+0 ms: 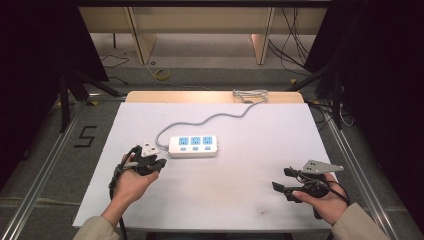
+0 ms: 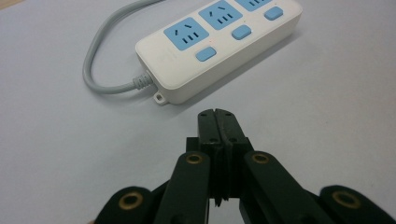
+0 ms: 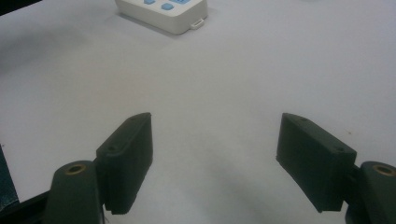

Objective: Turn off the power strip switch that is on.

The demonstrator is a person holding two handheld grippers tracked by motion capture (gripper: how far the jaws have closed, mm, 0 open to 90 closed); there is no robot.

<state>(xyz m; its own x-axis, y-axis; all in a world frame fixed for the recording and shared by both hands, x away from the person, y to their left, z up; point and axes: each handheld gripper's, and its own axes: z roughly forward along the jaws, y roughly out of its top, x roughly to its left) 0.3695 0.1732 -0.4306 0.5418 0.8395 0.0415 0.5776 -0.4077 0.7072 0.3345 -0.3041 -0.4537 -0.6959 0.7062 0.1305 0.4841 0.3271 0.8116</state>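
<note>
Nearest to the person, two tan sleeves are seen at the bottom edge of the high view, one at 7 o'clock and one at 5 o'clock. The left hand (image 1: 129, 184) is wrapped around the black left gripper (image 1: 159, 163), which is held just above the table at about 9 o'clock from the table's middle. Its two jaws are pressed flat together with nothing between them, as is shown clearly in the left gripper view (image 2: 215, 122). A small grey three-cornered plate is carried on top of it.

The right hand (image 1: 325, 197) is seen at 4 o'clock, and the black right gripper (image 1: 282, 180) is held in it, pointed toward 9 o'clock. Its jaws are spread wide apart and nothing is held between them; in the right gripper view (image 3: 215, 140) only bare white table is seen in the gap. A grey three-cornered plate is also carried on top of this gripper.

The flat white table top (image 1: 240, 175) is laid out under both grippers.

Farther off, near the middle of the table, a white plastic power strip with three blue sockets and three blue buttons (image 1: 193, 145) is lying flat. It is just beside the tips of the left gripper, not touching them, and well apart from the right gripper.

A grey round cable (image 1: 210, 119) is run from the strip's left end, looped, and led away toward 1 o'clock, where it is bundled at the far table edge.
</note>
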